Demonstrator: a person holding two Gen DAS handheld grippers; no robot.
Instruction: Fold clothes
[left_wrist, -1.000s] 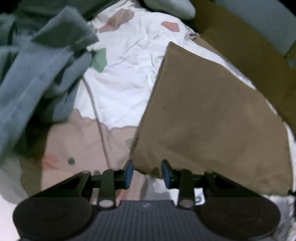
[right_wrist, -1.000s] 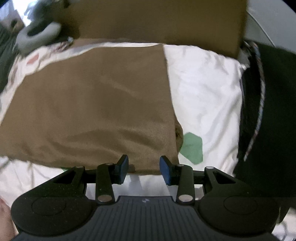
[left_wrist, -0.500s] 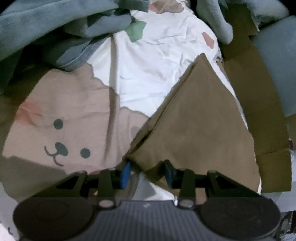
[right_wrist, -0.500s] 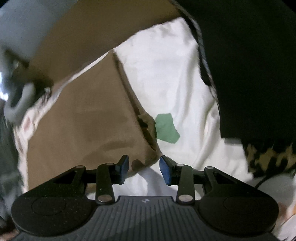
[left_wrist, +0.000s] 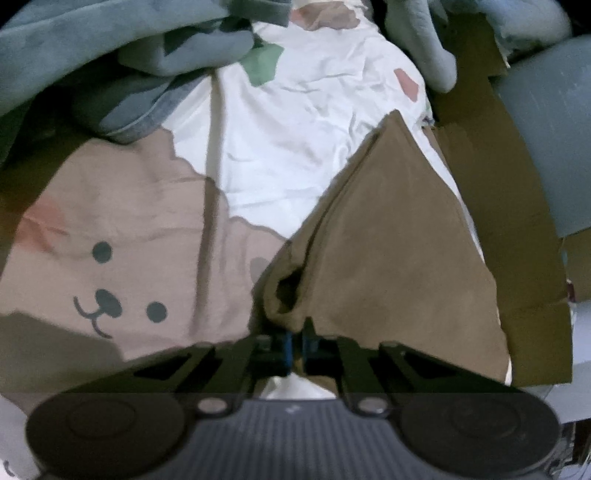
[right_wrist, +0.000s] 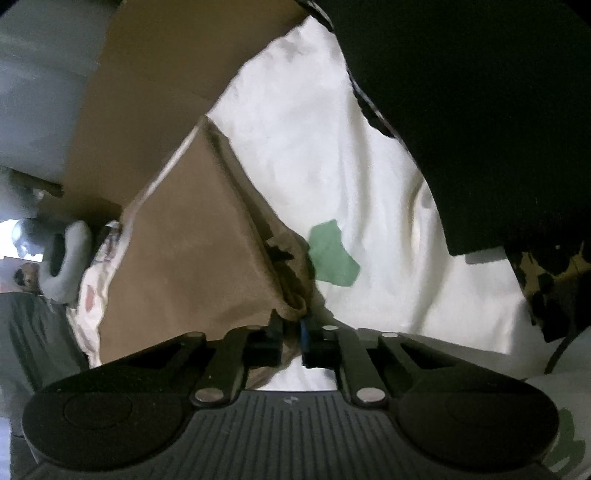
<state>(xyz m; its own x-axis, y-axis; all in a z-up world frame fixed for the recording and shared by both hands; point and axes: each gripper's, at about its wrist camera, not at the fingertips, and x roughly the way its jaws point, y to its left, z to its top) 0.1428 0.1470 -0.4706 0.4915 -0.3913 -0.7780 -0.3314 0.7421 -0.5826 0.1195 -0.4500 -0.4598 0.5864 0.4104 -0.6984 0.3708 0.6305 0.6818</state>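
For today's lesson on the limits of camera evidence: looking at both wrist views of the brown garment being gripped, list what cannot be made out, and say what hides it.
- What kind of clothing the brown garment is: folded, near edge behind the left gripper.
- How much cloth the right gripper holds: its fingers cover the pinch.
- The black item: dark, cut off by the right view's edge.
- The blue-grey clothes: bunched, cut off by the left view's top.
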